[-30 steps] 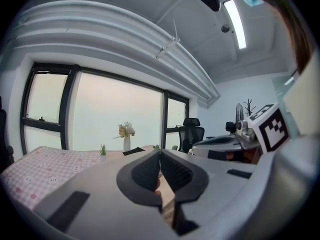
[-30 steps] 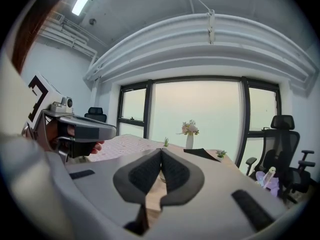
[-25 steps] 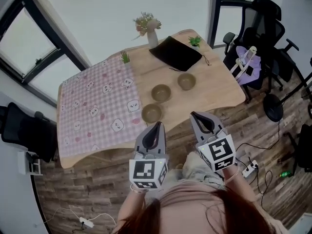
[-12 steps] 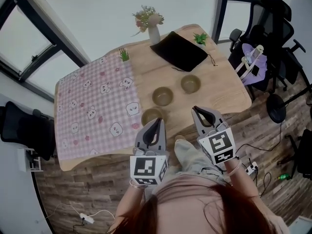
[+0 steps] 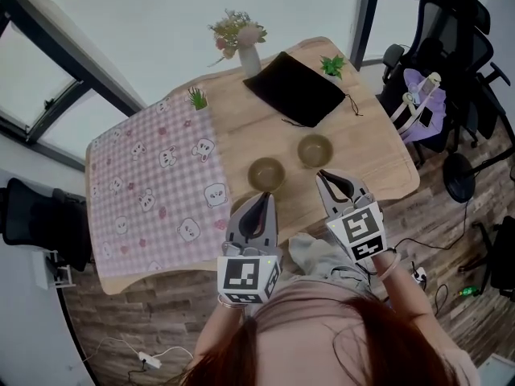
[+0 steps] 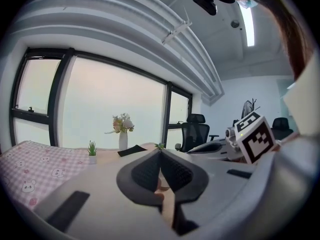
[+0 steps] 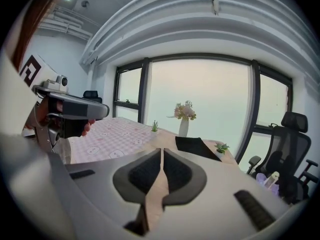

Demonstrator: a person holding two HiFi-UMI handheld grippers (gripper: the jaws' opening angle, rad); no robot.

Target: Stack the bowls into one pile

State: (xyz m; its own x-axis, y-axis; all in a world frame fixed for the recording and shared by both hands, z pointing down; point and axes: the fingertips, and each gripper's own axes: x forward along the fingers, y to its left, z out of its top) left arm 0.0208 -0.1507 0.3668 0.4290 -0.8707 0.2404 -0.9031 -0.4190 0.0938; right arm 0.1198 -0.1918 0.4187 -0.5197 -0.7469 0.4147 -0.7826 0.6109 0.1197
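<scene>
So far: no pile yet, as I judge. Two bowls show on the table [image 5: 241,127], each standing alone.
Left bowl [image 5: 266,173]: upright and empty, on bare wood at 12 o'clock from the left gripper, near its tips.
Right bowl [image 5: 315,149]: upright and empty, at 2 o'clock from the left bowl, near it but not touching. It is at 12 o'clock from the right gripper.
Left gripper [image 5: 259,202]: jaws together, nothing clamped, held over the near edge of the table. In its own view a small tan shape shows low in the slit between the jaws. I cannot tell if this is one more bowl.
Right gripper [image 5: 323,177]: jaws nearly together with only a thin slit, nothing held.
Left to do: probably all of it. The jaws must open, then one bowl must be taken by the rim and set inside the other. Any bowl hidden under the left gripper would go on the pile too.
Cloth [image 5: 153,175]: pink, checked, covers the table at 9 o'clock from the bowls, with no bowl on it.
Pouch [image 5: 294,91]: black, flat, at 12 o'clock from the bowls, well apart.
Vase [image 5: 248,55]: with flowers, at the far edge, at 11 o'clock.
Plants: one small [image 5: 197,97] at the cloth edge, one [image 5: 332,64] at the far corner.
Chairs [image 5: 434,22]: off the table, at 2 o'clock.
In the way: nothing lies between the grippers and the bowls.
</scene>
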